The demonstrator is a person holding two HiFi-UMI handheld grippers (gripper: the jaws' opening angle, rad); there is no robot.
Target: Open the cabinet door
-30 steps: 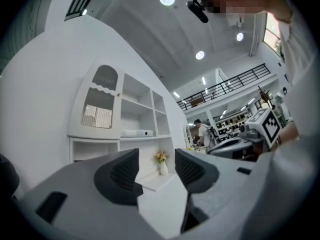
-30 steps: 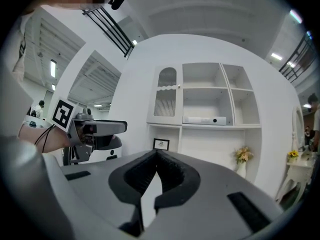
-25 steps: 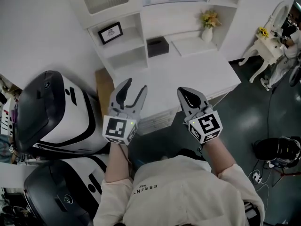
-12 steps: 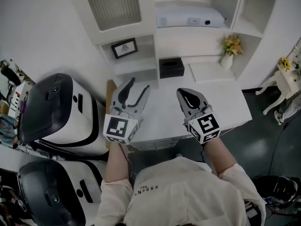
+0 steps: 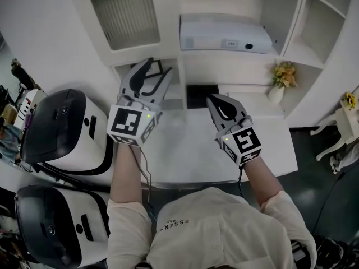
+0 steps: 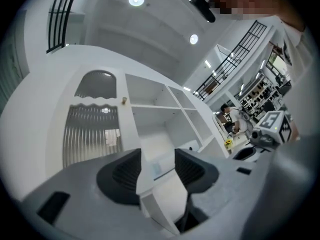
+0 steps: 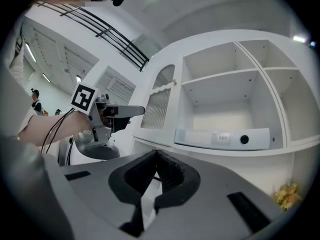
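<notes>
The cabinet door [image 5: 124, 15] is a white frame with a ribbed glass panel, at the upper left of the shelf unit, and it is closed. In the left gripper view the door [image 6: 92, 134] carries a small knob [image 6: 123, 100] at its upper right corner. My left gripper [image 5: 157, 67] is open and raised just below the door's lower right corner, with nothing between its jaws [image 6: 157, 169]. My right gripper [image 5: 213, 100] is shut and empty, hanging over the desk to the right. From the right gripper view [image 7: 156, 156], the door [image 7: 159, 106] and left gripper [image 7: 107, 114] show.
A white desk [image 5: 185, 150] lies under both grippers. A black box [image 5: 202, 94], a flower vase [image 5: 280, 80] and a white device [image 5: 224, 35] sit on the shelves. Two large black-and-white machines [image 5: 56, 128] stand at the left.
The left gripper has risen and moved forward toward the door's lower edge, still open. The view has tilted up to the cabinet. The right gripper stays shut and moved little.
</notes>
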